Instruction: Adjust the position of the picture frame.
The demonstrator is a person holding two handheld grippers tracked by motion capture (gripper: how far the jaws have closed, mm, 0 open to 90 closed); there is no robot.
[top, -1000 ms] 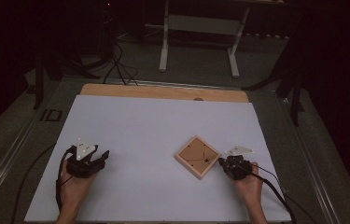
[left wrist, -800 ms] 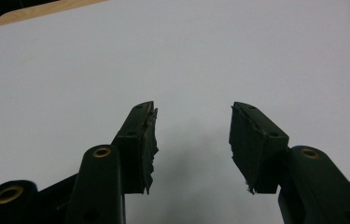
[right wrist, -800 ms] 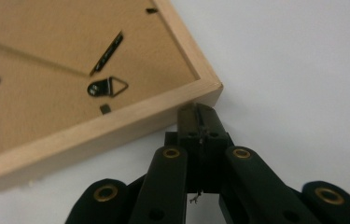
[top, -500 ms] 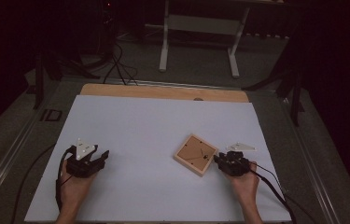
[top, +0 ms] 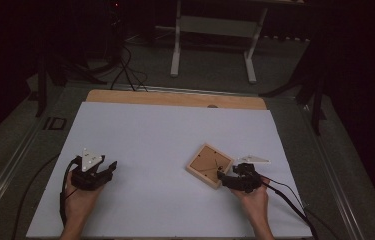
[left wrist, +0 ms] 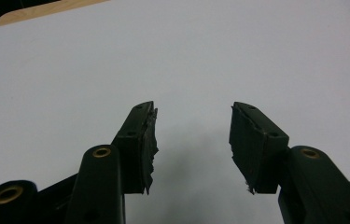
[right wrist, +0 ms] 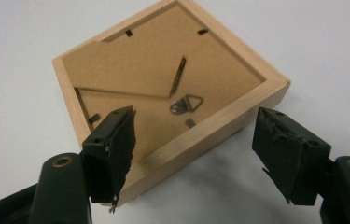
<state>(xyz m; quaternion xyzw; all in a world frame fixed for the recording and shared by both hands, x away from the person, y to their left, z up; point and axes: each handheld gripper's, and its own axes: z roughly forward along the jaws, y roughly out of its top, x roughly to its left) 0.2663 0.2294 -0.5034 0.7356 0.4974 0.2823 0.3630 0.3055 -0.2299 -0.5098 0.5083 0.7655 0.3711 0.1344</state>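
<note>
Right gripper (right wrist: 193, 154) of mine has just been opening its jaws, which now stand wide astride a corner of the square pale-wood picture frame (top: 209, 165), pads off it. So I judge the frame set down, lower right of centre on the white table sheet (top: 165, 135), face down: brown backing, metal hanger, tilted diamond-wise. Left gripper (top: 93, 171) waits open, empty.

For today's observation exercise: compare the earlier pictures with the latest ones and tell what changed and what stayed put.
The right hand-held gripper has just been opening its jaws, letting go of the wooden picture frame, whose edge sits between the spread jaws, one jaw over its back. The frame shifted slightly. The left hand-held gripper stayed open in place on the white sheet.
</note>
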